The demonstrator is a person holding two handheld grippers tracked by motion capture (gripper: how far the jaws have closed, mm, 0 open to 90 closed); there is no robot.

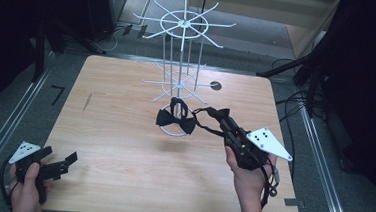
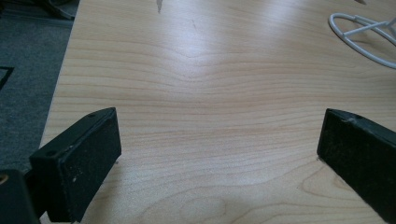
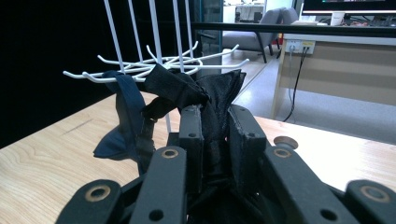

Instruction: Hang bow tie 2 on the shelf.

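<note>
A black bow tie (image 1: 176, 119) with its strap hangs low at the foot of a white wire hook rack (image 1: 183, 40), just above the rack's base ring (image 1: 174, 131). My right gripper (image 1: 220, 113) reaches in from the right, shut on the tie's black fabric. In the right gripper view the jaws (image 3: 215, 112) pinch the cloth of the bow tie (image 3: 173, 86), while its dark strap (image 3: 128, 112) drapes over a lower hook of the rack (image 3: 154, 60). My left gripper (image 1: 62, 153) rests at the table's front left corner, open and holding nothing (image 2: 218, 116).
The wooden table (image 1: 121, 171) has a small black round disc (image 1: 216, 85) right of the rack and a dark scratch (image 1: 87, 101) at the left. The base ring (image 2: 359, 35) lies far ahead of the left gripper. Stand legs and cables surround the table.
</note>
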